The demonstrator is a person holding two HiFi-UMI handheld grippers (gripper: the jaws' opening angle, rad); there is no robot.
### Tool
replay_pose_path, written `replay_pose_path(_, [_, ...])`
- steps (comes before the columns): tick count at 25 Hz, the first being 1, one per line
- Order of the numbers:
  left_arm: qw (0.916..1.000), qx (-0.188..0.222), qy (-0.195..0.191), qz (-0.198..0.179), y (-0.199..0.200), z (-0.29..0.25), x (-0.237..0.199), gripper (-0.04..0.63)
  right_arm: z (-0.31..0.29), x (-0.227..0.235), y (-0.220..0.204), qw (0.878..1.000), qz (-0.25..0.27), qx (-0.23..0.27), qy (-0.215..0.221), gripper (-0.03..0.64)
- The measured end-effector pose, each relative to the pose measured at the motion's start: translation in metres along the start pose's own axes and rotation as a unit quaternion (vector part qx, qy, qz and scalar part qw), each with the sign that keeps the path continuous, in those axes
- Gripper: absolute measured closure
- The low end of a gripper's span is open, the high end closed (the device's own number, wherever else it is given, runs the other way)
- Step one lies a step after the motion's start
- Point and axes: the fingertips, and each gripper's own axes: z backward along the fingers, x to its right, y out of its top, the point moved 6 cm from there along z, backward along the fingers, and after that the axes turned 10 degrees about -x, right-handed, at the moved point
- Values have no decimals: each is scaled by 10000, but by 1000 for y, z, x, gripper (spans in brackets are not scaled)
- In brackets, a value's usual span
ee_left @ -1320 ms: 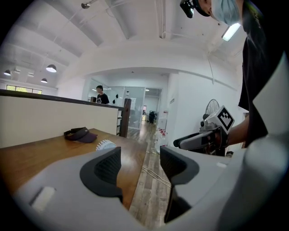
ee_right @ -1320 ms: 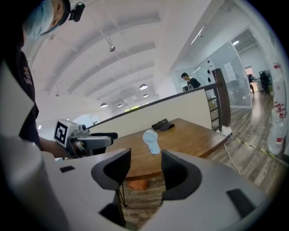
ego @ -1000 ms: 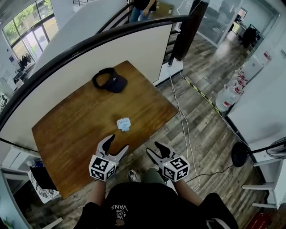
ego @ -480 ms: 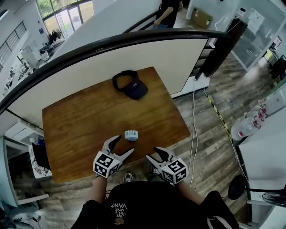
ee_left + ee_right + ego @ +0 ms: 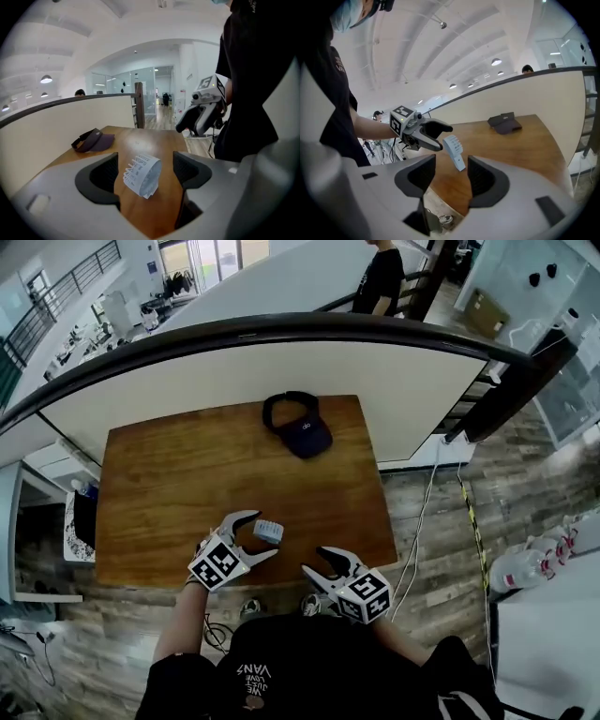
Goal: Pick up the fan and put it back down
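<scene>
Hovering over the near edge of the wooden table [image 5: 178,484], the right gripper [image 5: 312,559] holds its jaws apart with nothing between them. Just beyond, the left gripper [image 5: 263,533] has just been opening its jaws, and they stand wide. The small white fan [image 5: 142,176] rests tilted on the tabletop between them, clear of both pads. Farther back, a dark visor cap [image 5: 298,429] lies near the table's far edge. Behind it runs a white partition [image 5: 234,371], and beyond that stands a person [image 5: 384,277].

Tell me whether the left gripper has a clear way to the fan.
Probably yes: the left gripper has just been opening its jaws, the fan sits between them untouched, and nothing on the table blocks it.
</scene>
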Motion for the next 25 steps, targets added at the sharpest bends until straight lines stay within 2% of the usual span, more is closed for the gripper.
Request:
replay_pose_path(4, [9965,-647,-234,-479,-3,-12,-2,244,9,16,0,9994,221,-158,229,436])
replay_pose_path(9, [9889,-1332,-393,-529,-5,-18,-8,244,19,28,3,9988,203,-135,425,436])
replay_pose_path(11, [9871,-1477,-372,-501,-7,-21,-8,245,22,30,5,9987,181,-110,462,436])
replay_pose_path(13, [9866,-1524,-341,-479,-9,-22,-8,249,22,31,6,9987,154,-99,485,436])
replay_pose_path(14, [9869,-1515,-303,-461,-10,-22,-9,270,21,32,7,9986,146,-107,496,436])
replay_pose_path(15, [9878,-1477,-250,-414,-11,-22,-10,333,20,33,7,9985,145,-121,505,436])
replay_pose_path(16, [9892,-1414,-194,-328,-12,-23,-11,358,19,35,8,9985,155,-135,509,436])
replay_pose_path(21, [9940,-1060,25,278,-20,-19,-15,379,2,37,18,9985,149,-121,511,436])
replay_pose_path(25, [9946,-844,152,589,-31,-8,-23,387,-23,30,37,9985,139,-81,517,436])
